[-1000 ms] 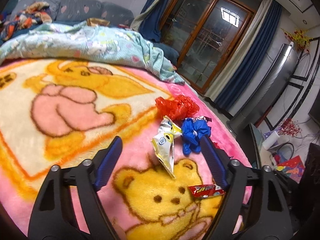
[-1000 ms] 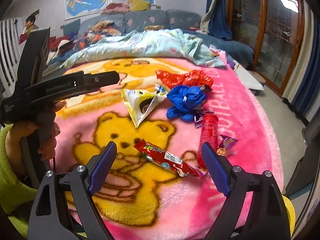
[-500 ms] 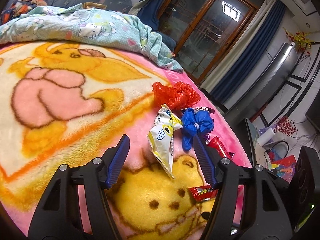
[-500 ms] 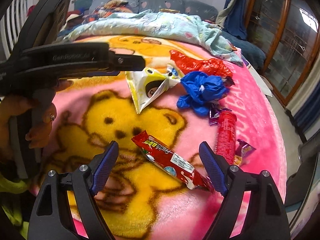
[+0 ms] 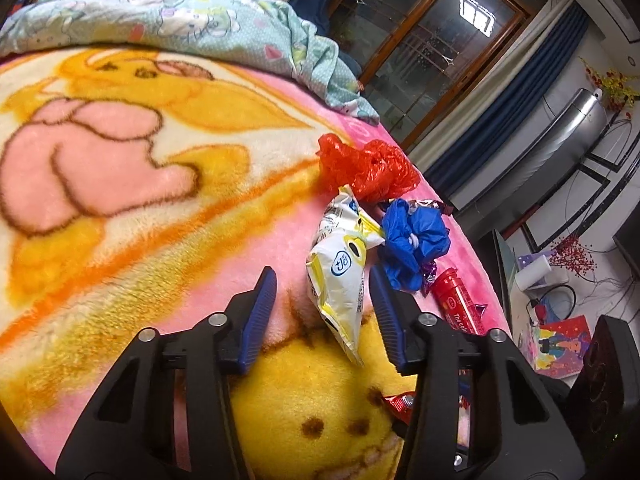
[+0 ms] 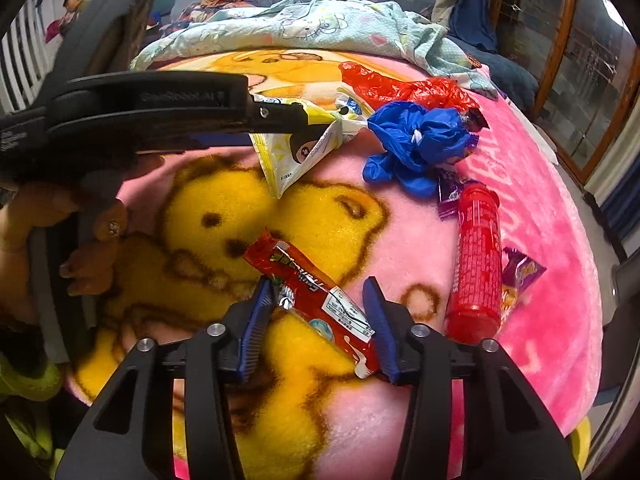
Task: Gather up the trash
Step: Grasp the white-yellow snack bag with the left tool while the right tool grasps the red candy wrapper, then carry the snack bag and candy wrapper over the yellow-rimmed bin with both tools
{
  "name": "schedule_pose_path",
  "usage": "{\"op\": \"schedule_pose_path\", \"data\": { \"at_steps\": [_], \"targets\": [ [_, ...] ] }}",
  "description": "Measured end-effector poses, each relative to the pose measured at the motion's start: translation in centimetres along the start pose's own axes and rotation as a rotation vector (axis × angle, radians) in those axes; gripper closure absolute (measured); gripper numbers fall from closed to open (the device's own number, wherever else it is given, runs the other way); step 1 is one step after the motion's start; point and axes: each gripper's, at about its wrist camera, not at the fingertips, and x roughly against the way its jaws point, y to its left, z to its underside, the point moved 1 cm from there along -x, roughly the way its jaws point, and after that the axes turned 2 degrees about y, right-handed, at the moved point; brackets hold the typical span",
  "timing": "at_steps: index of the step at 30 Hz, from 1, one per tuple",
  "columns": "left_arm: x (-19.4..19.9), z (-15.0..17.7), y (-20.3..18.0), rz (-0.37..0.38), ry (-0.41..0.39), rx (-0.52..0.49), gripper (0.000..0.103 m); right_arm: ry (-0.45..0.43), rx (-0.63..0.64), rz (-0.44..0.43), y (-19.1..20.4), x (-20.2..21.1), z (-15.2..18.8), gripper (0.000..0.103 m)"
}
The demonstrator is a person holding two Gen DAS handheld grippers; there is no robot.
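Trash lies on a pink bear blanket (image 5: 120,200). My left gripper (image 5: 322,280) is open, its jaws on either side of a white and yellow snack bag (image 5: 340,276), which also shows in the right wrist view (image 6: 296,148). My right gripper (image 6: 318,290) is open around a red candy wrapper (image 6: 316,300), its jaws close to the wrapper's sides. A blue plastic bag (image 6: 420,140), a red plastic bag (image 6: 408,88), a red tube (image 6: 478,264) and small purple wrappers (image 6: 520,272) lie to the right.
A light blue quilt (image 5: 180,28) is bunched at the far side of the bed. The bed edge drops off on the right toward the floor and a glass door (image 5: 420,60). The left gripper's body (image 6: 140,116) crosses the right wrist view.
Both grippers have moved forward and down and their jaws have narrowed. The left now straddles the snack bag, the right straddles the red candy wrapper.
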Motion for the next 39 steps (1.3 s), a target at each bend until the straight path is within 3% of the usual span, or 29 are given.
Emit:
{"op": "schedule_pose_path", "data": {
  "at_steps": [6,11,26,39],
  "targets": [
    [-0.2,0.2,0.3,0.032,0.015,0.018,0.081,-0.014,-0.093,-0.043,-0.4,0.6,1.0,0.068],
    [-0.1,0.4,0.4,0.047,0.022,0.021,0.088,-0.017,-0.133,-0.060,-0.7,0.9,1.2,0.077],
    [4.5,0.8,0.9,0.020,-0.064,0.010,0.089,-0.042,-0.173,-0.131,-0.4,2.3,1.2,0.086],
    [7.4,0.5,-1.8,0.024,-0.136,-0.071,0.089,-0.133,-0.199,-0.114,-1.1,5.5,0.5,0.086]
  ]
}}
